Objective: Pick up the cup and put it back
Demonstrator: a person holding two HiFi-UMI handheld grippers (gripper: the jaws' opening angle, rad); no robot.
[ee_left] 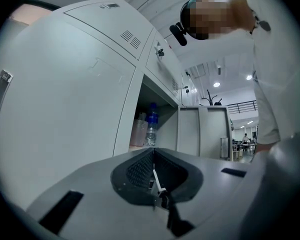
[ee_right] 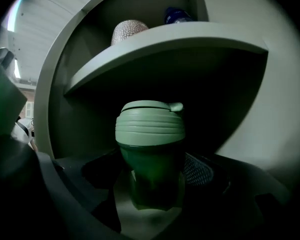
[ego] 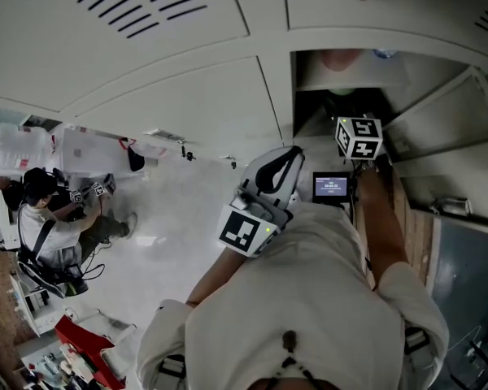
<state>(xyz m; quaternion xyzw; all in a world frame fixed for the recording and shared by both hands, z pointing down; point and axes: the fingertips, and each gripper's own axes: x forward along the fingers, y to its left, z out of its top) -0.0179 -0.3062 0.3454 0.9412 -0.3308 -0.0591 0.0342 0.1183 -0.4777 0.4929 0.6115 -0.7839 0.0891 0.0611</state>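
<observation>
The person stands close to the open locker [ego: 439, 128] with the right gripper [ee_right: 152, 191] reached into its lower compartment, under the shelf [ee_right: 165, 39]. Its jaws are clamped on the green cup [ee_right: 151, 156], gripping the darker body low down, below the pale ribbed lid [ee_right: 149, 126]. It is too dim in there for me to tell whether the cup's base rests on the compartment floor or hangs just clear of it. The left gripper [ee_left: 154, 173] is held back near the person's chest, jaws pressed together with nothing in them.

The cup looks like a small lidded travel cup, probably plastic or silicone, so I judge it light and not brittle. The ribbed band hints that the wall may give under pressure. The smooth body could slip against the mesh pads [ee_right: 199, 169], and a hard squeeze might buckle it or pop the lid. The firm lower body where the jaws sit now seems the best hold, and keeping the cup upright guards against anything inside spilling.

Headroom under the shelf is tight, so the lid's spout could catch on the way out. On the shelf above stand a speckled tumbler [ee_right: 128, 30] and a blue-capped bottle [ee_right: 177, 15].
</observation>
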